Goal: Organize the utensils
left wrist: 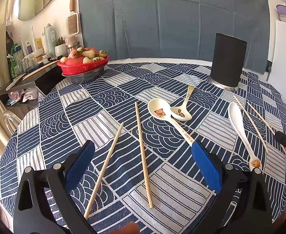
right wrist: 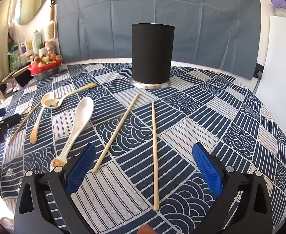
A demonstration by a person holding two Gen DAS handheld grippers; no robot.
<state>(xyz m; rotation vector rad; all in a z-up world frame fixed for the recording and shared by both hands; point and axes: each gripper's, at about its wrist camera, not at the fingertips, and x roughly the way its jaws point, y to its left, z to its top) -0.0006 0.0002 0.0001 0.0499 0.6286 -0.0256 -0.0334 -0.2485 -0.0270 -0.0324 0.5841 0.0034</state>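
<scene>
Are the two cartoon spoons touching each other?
Touching. In the left wrist view the larger cartoon spoon and the smaller cartoon spoon meet bowl against bowl, no cloth showing between.

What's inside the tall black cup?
You can't see inside. The black cup stands upright on the tablecloth, and both cameras see only its outer wall. Nothing sticks out above its rim.

Left wrist view: low over the table (left wrist: 181, 185), looking forward between the spread fingers of the left claw (left wrist: 143, 163); faces the grey headboard, black holder (left wrist: 228, 62) far right. Right wrist view: same low height, between the fingers of the right claw (right wrist: 143, 163), holder (right wrist: 152, 54) dead ahead and nearer. Shared: holder, white spoon (left wrist: 238, 124) (right wrist: 80, 117), printed spoons (left wrist: 170, 113) (right wrist: 51, 102), red fruit basket (left wrist: 84, 66) (right wrist: 45, 67). Each view catches the other claw at its edge.
</scene>
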